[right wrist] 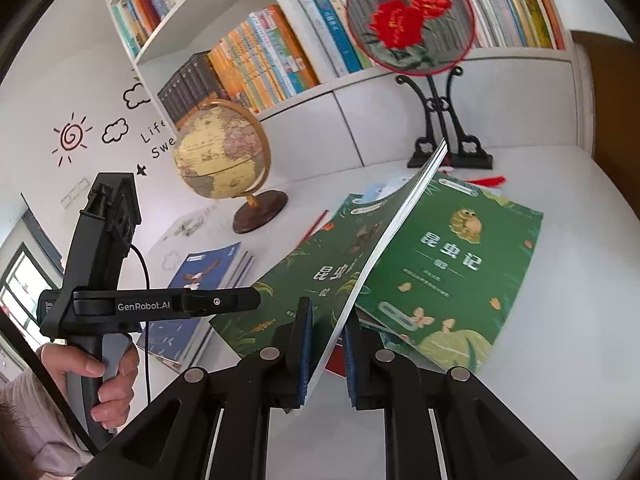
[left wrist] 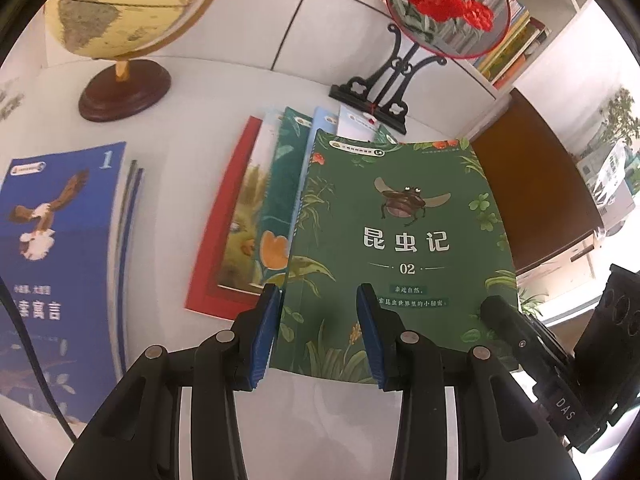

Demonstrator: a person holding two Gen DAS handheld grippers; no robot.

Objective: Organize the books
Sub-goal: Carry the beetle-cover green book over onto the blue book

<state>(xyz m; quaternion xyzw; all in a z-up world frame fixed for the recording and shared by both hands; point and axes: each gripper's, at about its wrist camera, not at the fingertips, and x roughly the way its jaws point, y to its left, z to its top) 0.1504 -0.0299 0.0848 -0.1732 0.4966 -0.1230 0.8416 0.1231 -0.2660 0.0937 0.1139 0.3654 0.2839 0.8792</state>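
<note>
A green insect book marked 02 [left wrist: 404,236] is lifted by its right edge and tilts up off a fanned pile of books [left wrist: 256,216]. My right gripper [right wrist: 326,354] has this book's edge [right wrist: 384,248] between its blue pads, with a small gap visible on the right side. Another green insect book [right wrist: 452,272] lies flat beneath it. My left gripper [left wrist: 316,332] is open and empty, hovering over the 02 book's near edge; it shows as a black handheld body in the right wrist view [right wrist: 160,304]. A blue eagle book [left wrist: 60,264] tops a stack at the left.
A globe [left wrist: 132,4] on a wooden base stands at the back left of the white desk [left wrist: 320,408]. A round embroidered fan on a black stand [left wrist: 444,8] stands at the back. Bookshelves [right wrist: 260,60] filled with books rise behind. A brown surface [left wrist: 528,196] lies to the right.
</note>
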